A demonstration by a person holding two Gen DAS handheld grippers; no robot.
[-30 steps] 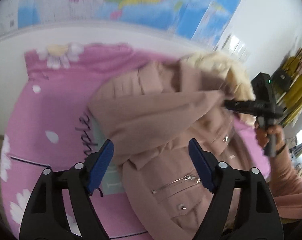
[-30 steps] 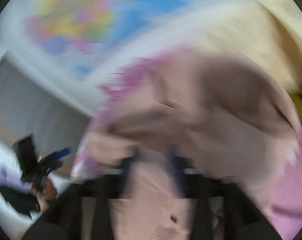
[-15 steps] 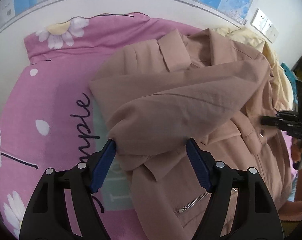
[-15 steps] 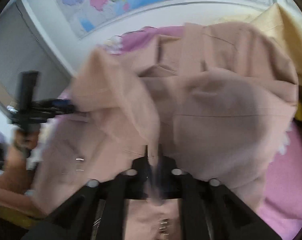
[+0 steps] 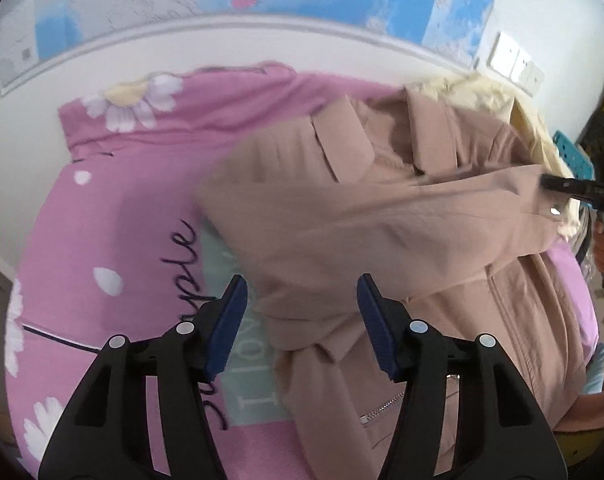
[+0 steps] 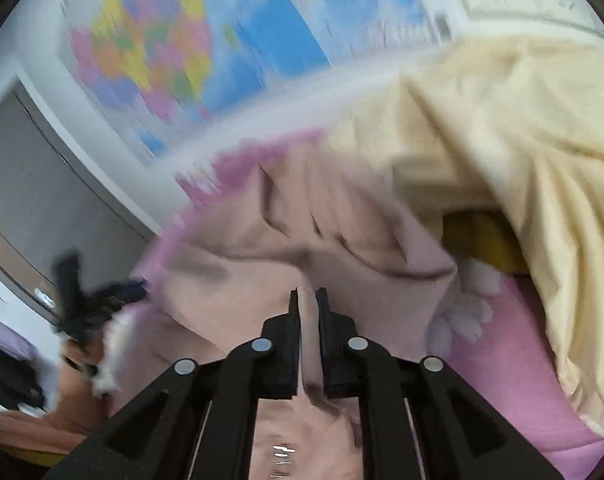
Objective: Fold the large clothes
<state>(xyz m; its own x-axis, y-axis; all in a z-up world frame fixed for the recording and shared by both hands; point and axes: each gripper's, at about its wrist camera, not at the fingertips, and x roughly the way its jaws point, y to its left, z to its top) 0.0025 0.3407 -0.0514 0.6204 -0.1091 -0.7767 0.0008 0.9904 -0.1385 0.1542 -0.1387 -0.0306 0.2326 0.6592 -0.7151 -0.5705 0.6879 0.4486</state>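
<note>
On a pink bedspread (image 5: 113,208), the right gripper (image 6: 309,300) pinches the soft, floppy tan jacket (image 5: 382,232) by its sleeve cuff, while the left gripper (image 5: 302,300), closing, straddles a bunched fold without yet pressing it.

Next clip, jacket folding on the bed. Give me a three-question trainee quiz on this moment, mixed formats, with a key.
1. True or false: the right tool is clamped on the tan jacket.
2. What lies under the jacket? A) bare wood B) pink daisy-print bedding C) a grey rug
3. Fill in: the left tool stands ___, with a jacket fold between its fingers but unpinched.

Key: 1 true; 2 B; 3 open
</note>
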